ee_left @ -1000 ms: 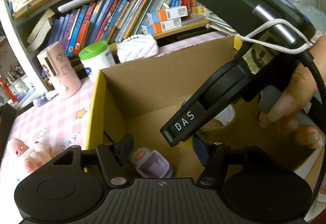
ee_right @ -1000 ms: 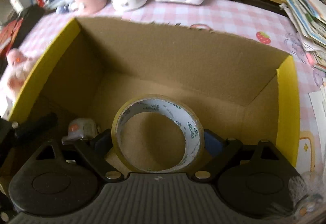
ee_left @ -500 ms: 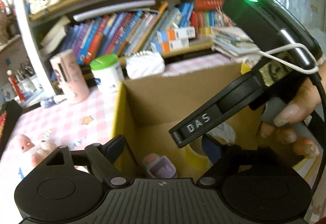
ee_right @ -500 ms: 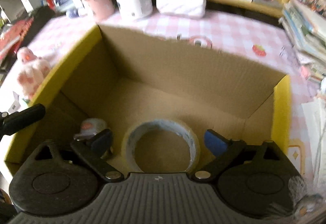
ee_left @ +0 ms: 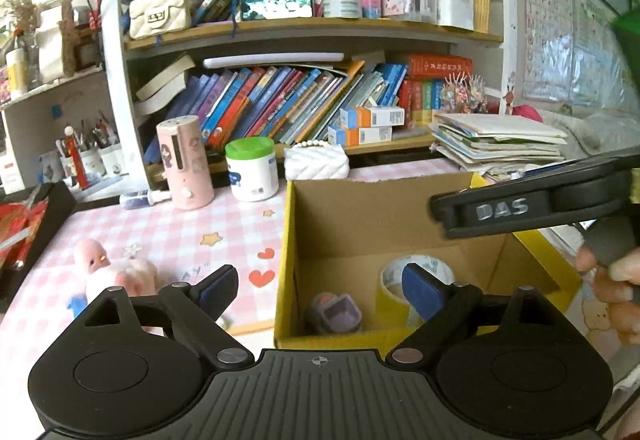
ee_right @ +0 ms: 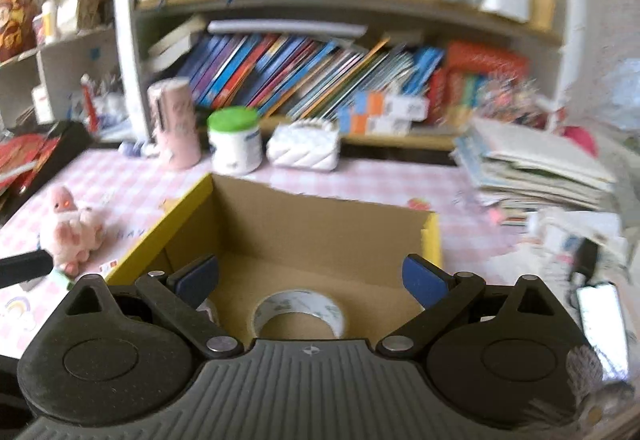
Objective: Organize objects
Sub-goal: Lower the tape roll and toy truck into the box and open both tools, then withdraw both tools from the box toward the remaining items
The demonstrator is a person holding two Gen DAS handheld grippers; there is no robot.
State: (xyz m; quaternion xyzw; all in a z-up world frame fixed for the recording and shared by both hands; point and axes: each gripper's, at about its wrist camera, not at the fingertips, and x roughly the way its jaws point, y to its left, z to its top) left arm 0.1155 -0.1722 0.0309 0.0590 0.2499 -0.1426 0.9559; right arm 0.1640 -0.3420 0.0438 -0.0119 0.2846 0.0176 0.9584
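Observation:
A cardboard box (ee_left: 360, 216) with yellow outer walls stands on the pink checked table. On its floor lie a roll of clear tape (ee_left: 390, 276) and a small purple gadget (ee_left: 336, 314). My left gripper (ee_left: 320, 286) hovers above the box's near left corner, jaws opening, nothing between them. The right tool's black bar marked DAS (ee_left: 520, 206) crosses above the box, held by a person's hand (ee_left: 616, 272). In the right wrist view my right gripper (ee_right: 310, 276) is open and empty above the box (ee_right: 320, 224), with the tape roll (ee_right: 298, 304) flat below it.
A pink plush toy (ee_left: 120, 272) lies left of the box. Behind it stand a pink cylinder (ee_left: 184, 164), a green-lidded white jar (ee_left: 250, 170) and a white quilted purse (ee_left: 316, 162). Stacked papers (ee_left: 500, 144) sit at the right, a phone (ee_right: 600, 320) lies nearby, and bookshelves fill the back.
The right gripper let go of the tape roll, which now lies flat in the box. Both grippers rose and drew back from the box. The left jaws spread wider.

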